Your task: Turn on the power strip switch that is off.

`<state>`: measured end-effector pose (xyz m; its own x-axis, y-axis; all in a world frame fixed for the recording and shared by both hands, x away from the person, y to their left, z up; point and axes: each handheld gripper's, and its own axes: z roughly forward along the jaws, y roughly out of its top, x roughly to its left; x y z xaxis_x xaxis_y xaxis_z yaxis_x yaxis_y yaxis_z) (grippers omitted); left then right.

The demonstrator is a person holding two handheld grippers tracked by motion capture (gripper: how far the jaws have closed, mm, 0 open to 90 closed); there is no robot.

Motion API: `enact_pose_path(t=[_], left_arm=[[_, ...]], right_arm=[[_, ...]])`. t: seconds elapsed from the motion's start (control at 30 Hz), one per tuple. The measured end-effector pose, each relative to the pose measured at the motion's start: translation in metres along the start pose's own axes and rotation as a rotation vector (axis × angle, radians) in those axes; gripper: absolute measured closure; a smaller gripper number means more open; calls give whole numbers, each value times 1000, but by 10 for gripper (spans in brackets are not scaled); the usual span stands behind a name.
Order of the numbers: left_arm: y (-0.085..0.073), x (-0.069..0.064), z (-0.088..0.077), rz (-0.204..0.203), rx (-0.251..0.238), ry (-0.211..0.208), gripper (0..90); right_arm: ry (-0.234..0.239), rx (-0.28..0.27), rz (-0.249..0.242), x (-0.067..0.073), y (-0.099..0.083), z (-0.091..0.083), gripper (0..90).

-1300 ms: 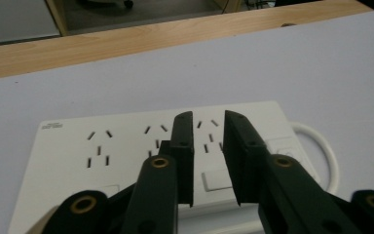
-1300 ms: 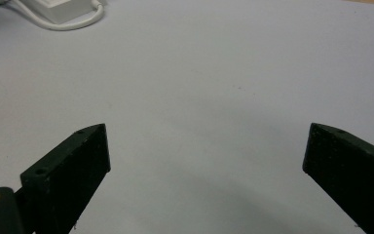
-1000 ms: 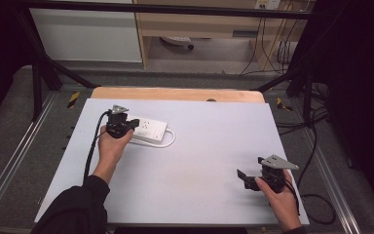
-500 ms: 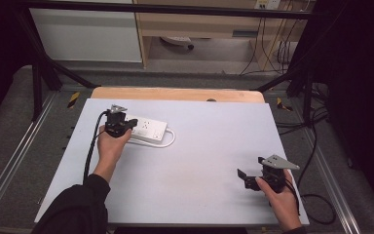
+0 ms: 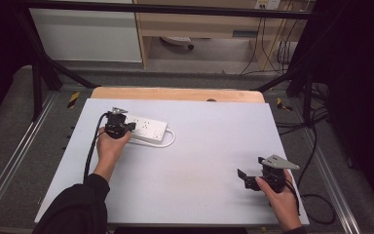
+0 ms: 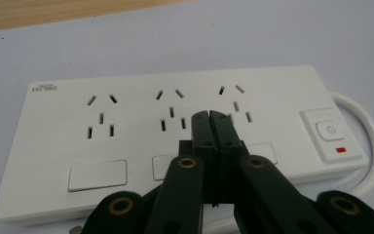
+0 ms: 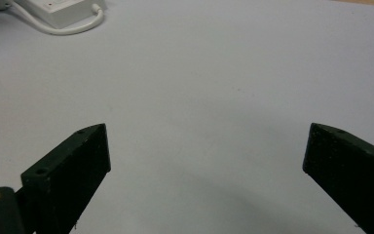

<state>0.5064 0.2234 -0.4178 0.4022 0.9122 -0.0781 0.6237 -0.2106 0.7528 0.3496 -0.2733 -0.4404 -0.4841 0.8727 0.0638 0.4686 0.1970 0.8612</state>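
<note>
We hover our closed left gripper (image 6: pixel 209 117) over a stiff, light-looking, smooth white power strip (image 6: pixel 175 136), best grasped across its narrow sides, while our right gripper (image 7: pixel 204 151) waits open.

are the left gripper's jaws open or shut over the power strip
Shut: in the left gripper view the left gripper has its two black jaws pressed together with nothing between them, over the white power strip.

A: What does the person wear?
B: A black sleeve (image 5: pixel 75 209) on the left arm.
A: And the tools?
B: Each claw is black. The left claw (image 6: pixel 209 122) has brass-ringed screws, the right claw (image 5: pixel 244 175) a grey three-cornered plate (image 5: pixel 278 162) and a black cable.
</note>
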Motion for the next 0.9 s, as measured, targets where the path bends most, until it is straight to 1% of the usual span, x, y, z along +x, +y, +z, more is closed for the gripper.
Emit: enact_pose_path(t=[0.07, 0.13, 0.5, 0.9], left_arm=[[-2, 1, 1, -11, 1, -1, 900], [-3, 2, 1, -9, 10, -5, 900], [-5, 1, 4, -4, 22, -4, 900], [-5, 1, 4, -9, 21, 2, 900]], right_arm=[[-1, 1, 0, 0, 0, 0, 38], [0, -1, 3, 0, 0, 0, 38], [0, -2, 0, -1, 0, 0, 38], [4, 2, 0, 0, 0, 0, 39]])
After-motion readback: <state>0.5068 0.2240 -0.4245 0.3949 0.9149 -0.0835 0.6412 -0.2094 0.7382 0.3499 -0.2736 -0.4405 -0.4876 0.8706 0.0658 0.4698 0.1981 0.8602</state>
